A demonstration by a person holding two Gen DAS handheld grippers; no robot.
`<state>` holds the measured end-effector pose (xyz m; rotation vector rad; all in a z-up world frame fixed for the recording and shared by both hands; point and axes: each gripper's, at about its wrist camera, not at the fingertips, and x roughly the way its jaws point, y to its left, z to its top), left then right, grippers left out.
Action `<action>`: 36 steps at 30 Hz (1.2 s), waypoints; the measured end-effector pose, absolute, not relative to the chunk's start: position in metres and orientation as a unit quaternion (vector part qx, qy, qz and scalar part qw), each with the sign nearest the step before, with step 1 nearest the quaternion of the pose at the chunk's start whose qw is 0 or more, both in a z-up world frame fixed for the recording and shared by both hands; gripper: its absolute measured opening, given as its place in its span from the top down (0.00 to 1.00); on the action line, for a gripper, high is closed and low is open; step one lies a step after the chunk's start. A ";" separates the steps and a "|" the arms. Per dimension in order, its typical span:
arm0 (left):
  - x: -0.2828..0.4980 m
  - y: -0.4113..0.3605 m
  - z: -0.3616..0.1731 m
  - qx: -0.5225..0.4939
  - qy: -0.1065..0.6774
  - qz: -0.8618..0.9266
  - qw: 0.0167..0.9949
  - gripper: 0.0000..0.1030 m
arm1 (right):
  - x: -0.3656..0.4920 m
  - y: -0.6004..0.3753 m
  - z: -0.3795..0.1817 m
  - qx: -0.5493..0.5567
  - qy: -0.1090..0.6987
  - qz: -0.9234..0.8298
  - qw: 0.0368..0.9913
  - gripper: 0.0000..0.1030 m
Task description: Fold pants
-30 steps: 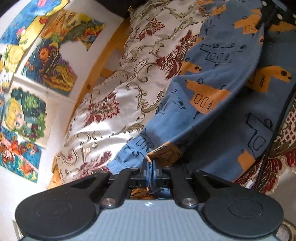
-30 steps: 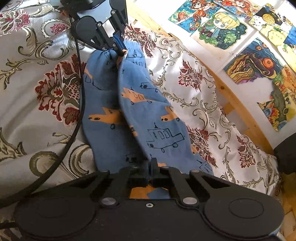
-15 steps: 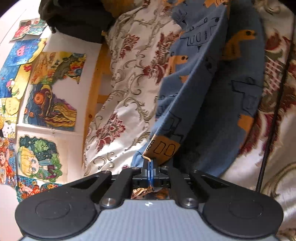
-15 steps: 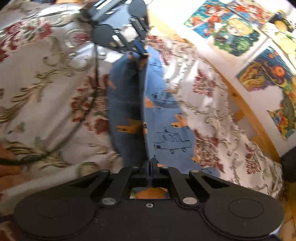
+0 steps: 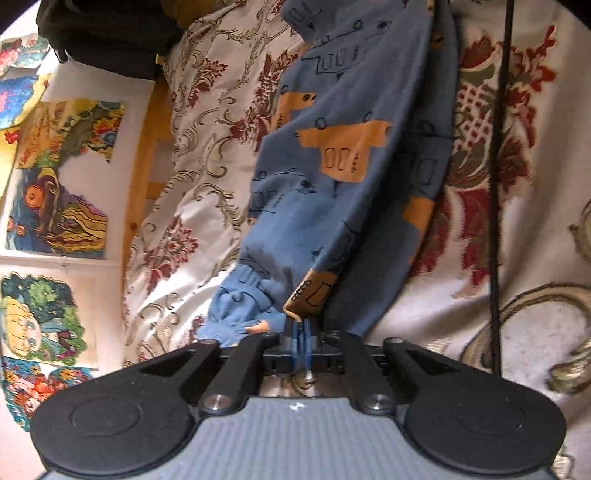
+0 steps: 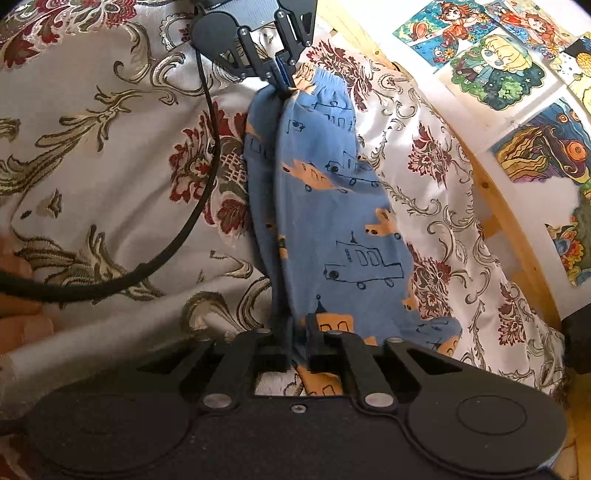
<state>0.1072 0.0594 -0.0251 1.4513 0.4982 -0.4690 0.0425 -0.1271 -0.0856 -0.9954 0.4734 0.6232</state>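
Observation:
The blue pants with orange and outlined prints lie lengthwise on the patterned bedspread, folded leg over leg. My left gripper is at the far end, shut on the cloth by the elastic waistband. In its own view, my left gripper pinches an orange-printed edge of the pants. My right gripper is at the near end. Its jaws stand slightly apart, and a strip of the pants still runs between them.
A black cable curves over the bedspread left of the pants and shows as the cable on their right. A wooden bed frame and a wall with colourful drawings border the bed. A dark bundle sits at a corner.
The right gripper's jaws, pressed together earlier, have parted a little. The left gripper swung round with its end, so the pants now lie straighter and flatter on the bed.

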 end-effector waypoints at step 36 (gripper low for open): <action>0.088 -0.185 0.023 0.259 0.314 -0.197 0.892 0.27 | 0.080 -0.354 -0.020 -0.115 0.245 0.018 0.963 0.01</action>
